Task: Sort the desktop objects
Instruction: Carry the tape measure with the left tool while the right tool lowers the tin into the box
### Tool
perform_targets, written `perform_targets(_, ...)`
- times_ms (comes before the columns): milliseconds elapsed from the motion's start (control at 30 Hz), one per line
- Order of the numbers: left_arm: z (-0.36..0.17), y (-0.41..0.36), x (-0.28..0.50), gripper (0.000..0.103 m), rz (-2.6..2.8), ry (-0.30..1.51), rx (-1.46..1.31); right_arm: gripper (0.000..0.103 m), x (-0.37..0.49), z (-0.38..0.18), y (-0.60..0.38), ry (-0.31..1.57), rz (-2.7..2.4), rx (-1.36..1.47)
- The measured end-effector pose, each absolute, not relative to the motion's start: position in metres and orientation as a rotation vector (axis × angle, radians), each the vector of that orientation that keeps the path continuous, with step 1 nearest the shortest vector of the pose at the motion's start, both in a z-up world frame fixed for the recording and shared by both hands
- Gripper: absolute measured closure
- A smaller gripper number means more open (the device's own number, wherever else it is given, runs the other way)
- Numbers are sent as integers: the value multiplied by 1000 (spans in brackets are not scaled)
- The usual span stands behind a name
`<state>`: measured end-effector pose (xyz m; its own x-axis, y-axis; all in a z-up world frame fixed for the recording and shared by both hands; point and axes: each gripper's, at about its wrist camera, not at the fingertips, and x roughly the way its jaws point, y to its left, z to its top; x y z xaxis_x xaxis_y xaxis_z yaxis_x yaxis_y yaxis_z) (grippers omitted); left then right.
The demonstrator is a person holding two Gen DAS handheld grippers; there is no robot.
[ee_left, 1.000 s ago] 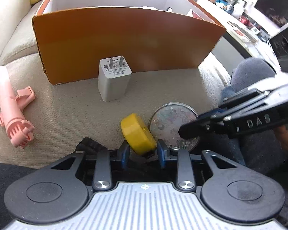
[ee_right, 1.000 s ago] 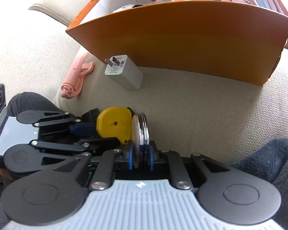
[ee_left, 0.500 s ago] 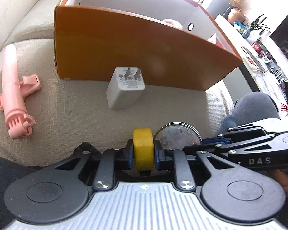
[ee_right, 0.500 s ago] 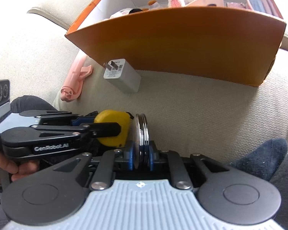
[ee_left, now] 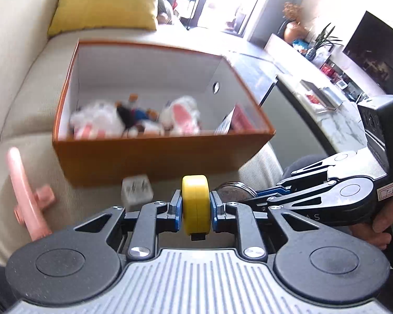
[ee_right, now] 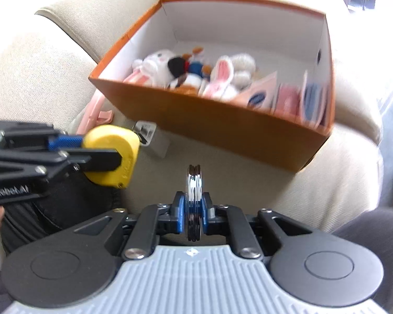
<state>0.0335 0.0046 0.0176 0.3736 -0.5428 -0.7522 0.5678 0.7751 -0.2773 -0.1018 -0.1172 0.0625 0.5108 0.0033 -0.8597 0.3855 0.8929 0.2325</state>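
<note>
**Both claws loaded near the box**

Orange box (ee_left: 154,157) sits on the sofa (ee_left: 18,104). In front of it, left claw (ee_left: 195,208) pinches the yellow tape measure (ee_left: 195,204); right claw (ee_right: 194,213) clamps a thin round tin (ee_right: 194,198) edge-on.

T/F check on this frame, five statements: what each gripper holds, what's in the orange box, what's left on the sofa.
1. The left gripper grips a yellow tape measure. True.
2. The right gripper is empty. False: shut on a round metal compact.
3. The orange box holds plush toys. True.
4. The white charger is inside the box. False: on the sofa, outside it.
5. The pink tool lies on the sofa. True.
</note>
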Motion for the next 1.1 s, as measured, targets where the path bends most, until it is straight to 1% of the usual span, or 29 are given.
perform_targets(133, 40, -3, 47, 80, -723, 913, 46, 89, -102, 93, -125, 1012, -237, 336)
perform_targets(300, 61, -7, 68, 80, -724, 865, 36, 89, -101, 133, -146, 960, -260, 266)
perform_targets(500, 72, -21, 99, 80, -736, 824, 17, 89, -71, 157, -187, 909, -317, 225)
perform_targets(667, 65, -36, 126, 80, -735, 831, 15, 89, -18, 139, -230, 965, -365, 231)
perform_targets(833, 50, -43, 144, 80, -724, 856, 9, 89, 41, 95, -255, 1098, -370, 192)
perform_targets(967, 38, -39, 155, 80, -721, 883, -5, 89, 71, 69, -262, 1175, -380, 137)
perform_targets(1100, 28, -34, 165, 80, -716, 907, -23, 89, 89, 58, -273, 1206, -358, 211)
